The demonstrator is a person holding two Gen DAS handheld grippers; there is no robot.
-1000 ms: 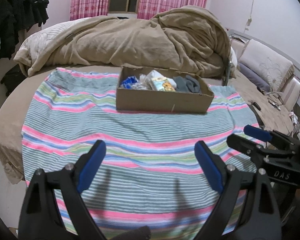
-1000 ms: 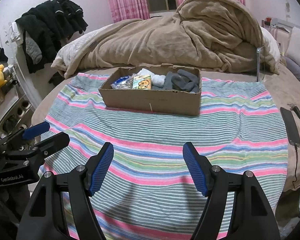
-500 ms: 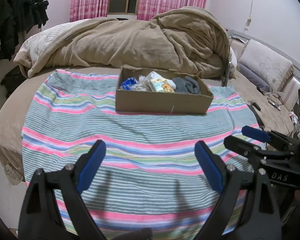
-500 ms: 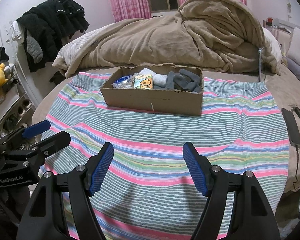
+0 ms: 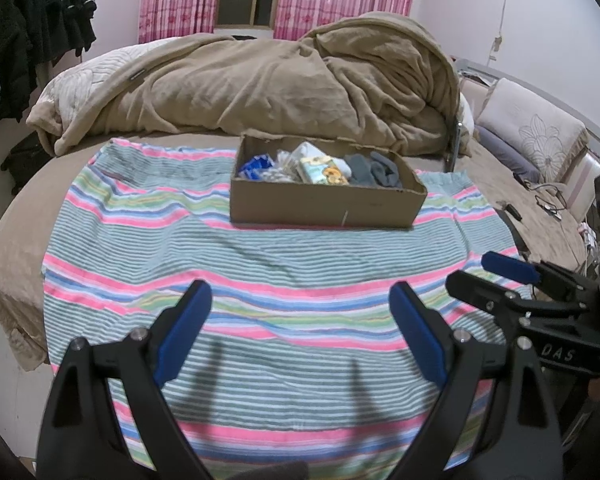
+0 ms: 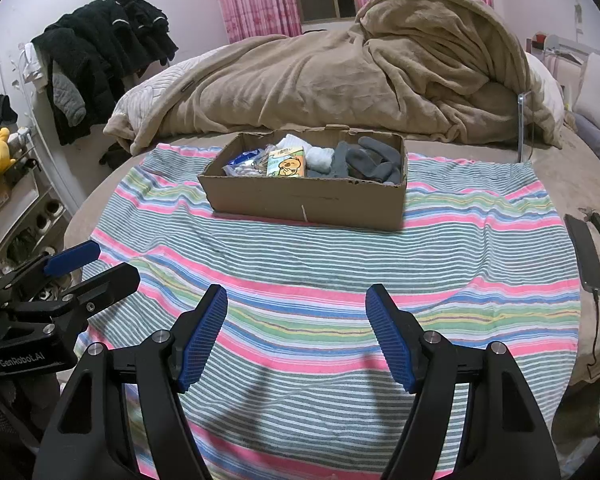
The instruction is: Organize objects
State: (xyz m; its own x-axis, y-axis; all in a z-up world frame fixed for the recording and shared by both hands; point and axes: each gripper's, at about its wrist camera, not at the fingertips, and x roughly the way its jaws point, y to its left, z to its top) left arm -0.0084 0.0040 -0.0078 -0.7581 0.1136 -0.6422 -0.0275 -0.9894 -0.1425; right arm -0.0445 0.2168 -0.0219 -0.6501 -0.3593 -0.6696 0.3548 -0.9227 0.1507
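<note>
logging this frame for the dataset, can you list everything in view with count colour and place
cardboard box: 1, brown, far middle of towel
grey socks: a pile, grey, right end of box
cartoon packet: 1, green and orange, box centre
blue-white packet: 1, left end of box
striped towel: 1, pink, green, blue, spread on bed
blanket: 1, tan, heaped behind box
phone: 1, dark, right of towel
black clothes: hanging, far left
left gripper: open, empty
right gripper: open, empty

Both wrist views look forward and slightly downward from the near bed edge, sharing the cardboard box at upper centre of the frame.
</note>
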